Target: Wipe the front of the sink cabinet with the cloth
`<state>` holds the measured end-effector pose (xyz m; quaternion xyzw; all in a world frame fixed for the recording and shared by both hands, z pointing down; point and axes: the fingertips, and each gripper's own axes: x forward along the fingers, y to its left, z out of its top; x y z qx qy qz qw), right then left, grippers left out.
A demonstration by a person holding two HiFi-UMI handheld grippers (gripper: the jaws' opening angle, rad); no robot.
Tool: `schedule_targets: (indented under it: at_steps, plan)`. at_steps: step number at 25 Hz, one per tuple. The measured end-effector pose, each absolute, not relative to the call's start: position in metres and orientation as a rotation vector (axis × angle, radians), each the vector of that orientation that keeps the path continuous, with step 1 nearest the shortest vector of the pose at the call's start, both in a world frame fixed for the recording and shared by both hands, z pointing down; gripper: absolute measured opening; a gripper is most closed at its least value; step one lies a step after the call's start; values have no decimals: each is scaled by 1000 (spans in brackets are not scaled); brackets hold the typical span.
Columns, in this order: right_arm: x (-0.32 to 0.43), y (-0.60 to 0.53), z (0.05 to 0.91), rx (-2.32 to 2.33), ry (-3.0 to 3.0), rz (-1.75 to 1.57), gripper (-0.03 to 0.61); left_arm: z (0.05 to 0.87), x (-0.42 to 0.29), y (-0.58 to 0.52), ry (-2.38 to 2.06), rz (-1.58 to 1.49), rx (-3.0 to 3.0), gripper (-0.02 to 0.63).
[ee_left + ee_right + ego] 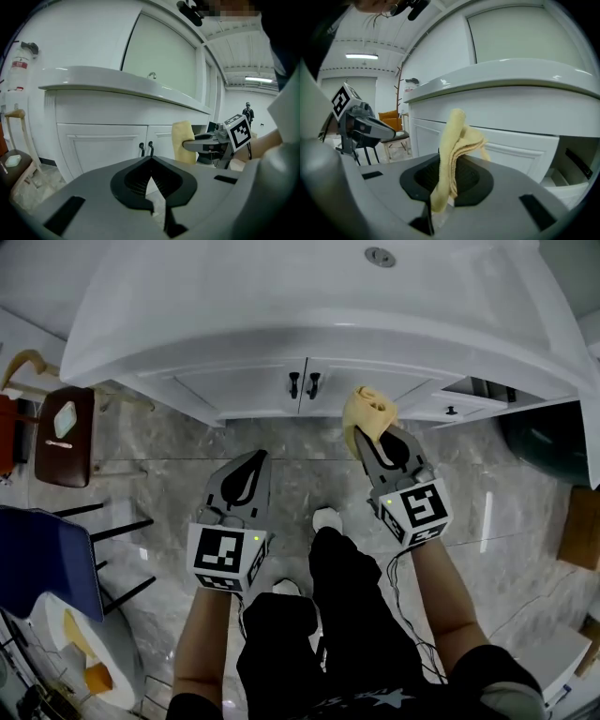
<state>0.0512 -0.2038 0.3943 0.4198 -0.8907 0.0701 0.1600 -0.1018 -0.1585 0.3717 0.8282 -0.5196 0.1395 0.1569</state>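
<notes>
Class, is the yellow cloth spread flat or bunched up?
Bunched up: the yellow cloth stands in folded layers, pinched between the jaws of the right gripper.

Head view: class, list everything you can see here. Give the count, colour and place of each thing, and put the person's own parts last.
sink cabinet: one, white, across the top.
door handles: two, black, at the cabinet's centre.
drawer: one, white, partly open at the cabinet's right.
cloth: one, yellow, clamped in the right tool, near the cabinet front.
stool: one, brown, left of the cabinet.
floor: grey marbled tiles, below the cabinet.
shoes: two, white, between the tools.
left tool: one, grey, shut and empty.
right tool: one, grey, shut on the cloth.
</notes>
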Motion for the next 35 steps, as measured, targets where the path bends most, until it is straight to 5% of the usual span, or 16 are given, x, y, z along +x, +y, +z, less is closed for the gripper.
schedule_targets:
  at_steps: [17, 35]
  plan:
    - [7, -276, 417, 1229, -2688, -93, 66, 431, -111, -223, -1615, 222, 2604, 17]
    - [134, -275, 432, 1663, -2448, -96, 66, 443, -73, -212, -1540, 150, 2754, 17]
